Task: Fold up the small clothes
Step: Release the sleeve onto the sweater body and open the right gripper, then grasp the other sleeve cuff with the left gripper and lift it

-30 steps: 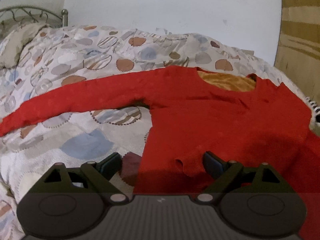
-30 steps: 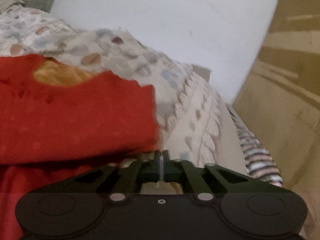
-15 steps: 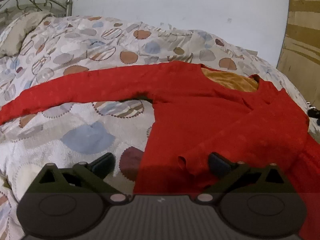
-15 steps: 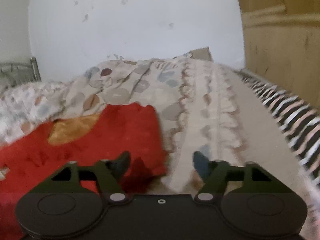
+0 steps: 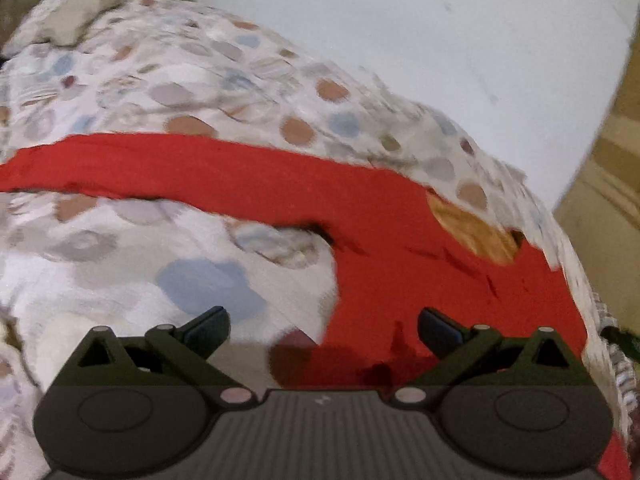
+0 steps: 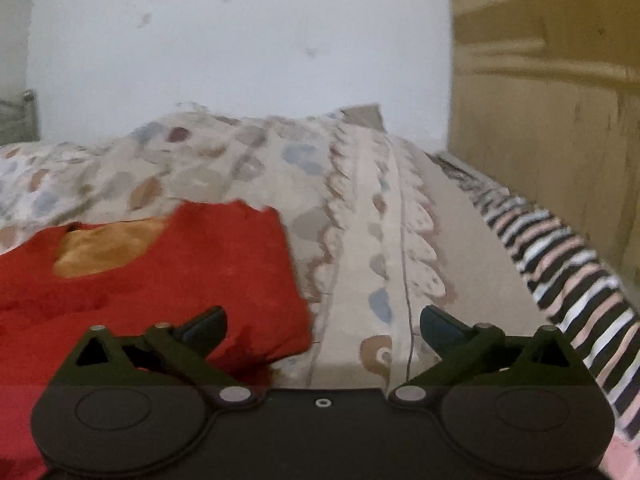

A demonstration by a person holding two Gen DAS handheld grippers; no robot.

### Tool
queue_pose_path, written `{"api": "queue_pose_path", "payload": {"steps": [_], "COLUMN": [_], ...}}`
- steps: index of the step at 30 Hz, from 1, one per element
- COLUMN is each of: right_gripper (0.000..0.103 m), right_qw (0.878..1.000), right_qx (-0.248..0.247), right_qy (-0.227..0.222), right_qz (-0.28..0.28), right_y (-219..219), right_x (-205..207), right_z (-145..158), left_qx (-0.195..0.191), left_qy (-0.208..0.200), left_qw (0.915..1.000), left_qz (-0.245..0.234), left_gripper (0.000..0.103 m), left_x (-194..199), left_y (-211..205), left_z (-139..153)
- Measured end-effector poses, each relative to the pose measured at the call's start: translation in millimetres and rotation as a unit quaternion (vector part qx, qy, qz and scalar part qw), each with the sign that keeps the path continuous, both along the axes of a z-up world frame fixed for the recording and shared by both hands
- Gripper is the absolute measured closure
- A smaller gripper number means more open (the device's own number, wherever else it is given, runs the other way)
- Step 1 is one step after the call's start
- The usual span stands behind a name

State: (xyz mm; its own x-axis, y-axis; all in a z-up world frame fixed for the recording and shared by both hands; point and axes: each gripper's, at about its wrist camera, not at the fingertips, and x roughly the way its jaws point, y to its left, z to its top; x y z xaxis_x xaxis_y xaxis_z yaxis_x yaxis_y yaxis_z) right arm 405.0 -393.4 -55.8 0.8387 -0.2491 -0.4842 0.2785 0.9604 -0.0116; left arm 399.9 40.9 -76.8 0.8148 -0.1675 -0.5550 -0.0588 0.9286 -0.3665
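Note:
A red long-sleeved top [image 5: 420,264] lies flat on a patterned quilt [image 5: 180,80], its orange lining showing at the neck [image 5: 476,232]. One sleeve [image 5: 168,168] stretches far to the left. My left gripper [image 5: 322,326] is open and empty, just above the body's lower left edge. In the right wrist view the top [image 6: 168,276] lies at the left with its right edge folded straight. My right gripper [image 6: 322,326] is open and empty, over that right edge and the quilt [image 6: 360,240] beside it.
A white wall [image 6: 240,40] stands behind the bed. A wooden panel [image 6: 540,120] rises at the right. A striped sheet [image 6: 560,260] runs along the bed's right edge. A metal bedhead [image 6: 16,120] is at the far left. A beige pillow [image 5: 80,12] lies top left.
My right gripper opened, letting go of the top's right side, and drew back. My left gripper stayed open and swung left, its view tilting along the outstretched sleeve.

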Motion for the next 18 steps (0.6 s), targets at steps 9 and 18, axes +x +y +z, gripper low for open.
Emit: {"api": "queue_pose_path", "payload": {"steps": [9, 18], "right_gripper": [0.000, 0.000], "right_qw": [0.993, 0.988], "right_qx": [0.028, 0.019], "right_qy": [-0.004, 0.020], "right_qz": [0.119, 0.152], "right_y": [75, 131], "right_x": [-101, -160], "right_z": [30, 7], "left_qx": [-0.054, -0.075], "left_qy": [0.002, 0.001], "left_qw": [0.9957, 0.9889], "left_qz": [0.076, 0.128], "left_gripper": [0.001, 0.001], "left_x": [-4, -28], "left_y": [46, 84], "left_z": [2, 9]}}
